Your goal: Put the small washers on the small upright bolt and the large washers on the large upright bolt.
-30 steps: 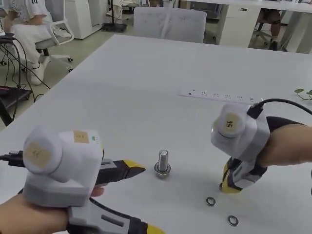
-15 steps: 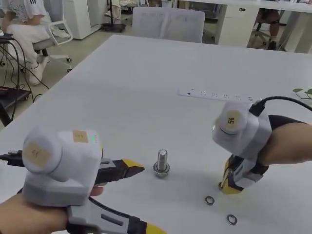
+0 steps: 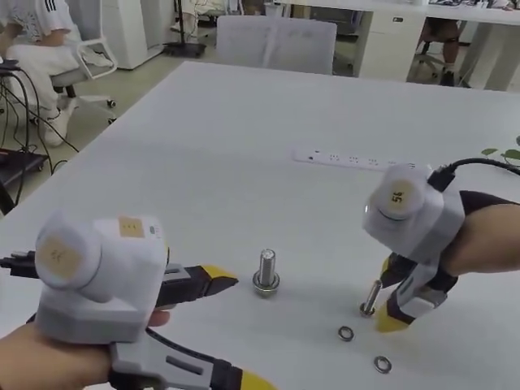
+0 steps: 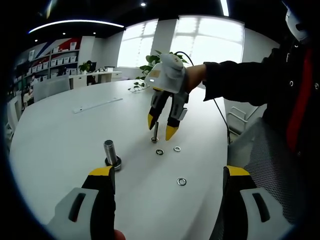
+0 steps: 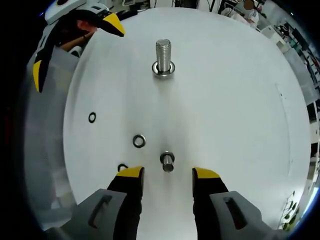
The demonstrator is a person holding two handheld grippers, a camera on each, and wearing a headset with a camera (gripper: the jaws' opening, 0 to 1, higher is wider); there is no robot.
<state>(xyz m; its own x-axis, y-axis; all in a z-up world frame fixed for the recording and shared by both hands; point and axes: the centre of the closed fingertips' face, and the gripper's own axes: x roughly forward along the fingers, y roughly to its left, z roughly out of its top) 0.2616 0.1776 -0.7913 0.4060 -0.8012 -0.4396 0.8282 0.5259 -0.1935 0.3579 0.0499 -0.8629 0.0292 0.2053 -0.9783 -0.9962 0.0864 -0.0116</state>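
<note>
The pale, smooth desk [image 3: 203,162] stands in a bright office. A power strip [image 3: 353,159] lies toward its far side and a grey chair [image 3: 276,42] sits at the far edge. Close to the near edge the large bolt [image 3: 266,272] stands upright. The small bolt [image 3: 370,297] stands near it, between the parted jaws of the right claw [image 5: 168,173], with neither jaw touching it. Three washers [image 5: 139,141] lie flat beside it. The left claw [image 4: 168,171] gapes wide, holding nothing.
</note>
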